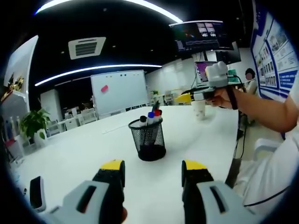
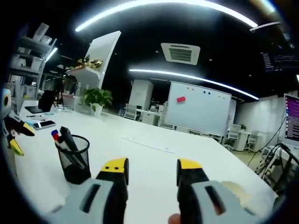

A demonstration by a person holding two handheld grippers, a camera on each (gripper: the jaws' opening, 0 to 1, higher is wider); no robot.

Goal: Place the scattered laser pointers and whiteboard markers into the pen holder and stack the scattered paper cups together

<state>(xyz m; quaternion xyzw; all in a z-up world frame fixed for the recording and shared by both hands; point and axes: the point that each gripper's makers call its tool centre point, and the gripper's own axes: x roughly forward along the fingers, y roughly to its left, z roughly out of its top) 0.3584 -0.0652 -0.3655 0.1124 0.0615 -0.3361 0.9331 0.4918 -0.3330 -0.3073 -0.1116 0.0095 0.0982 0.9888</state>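
Observation:
A black mesh pen holder stands on the white table with several markers upright in it. My left gripper hovers just short of it, open, nothing between its jaws. Beyond the holder a hand carries my right gripper above the table, and a white paper cup stands right below it. In the right gripper view the pen holder with its markers sits to the left, and my right gripper is open and holds nothing. The left gripper peeks in at the left edge.
A phone lies near the table's left edge, also seen as a phone beside a laptop. A thin paper strip lies mid-table. A blurred pale patch shows by the right jaw. A person's white sleeve is at right.

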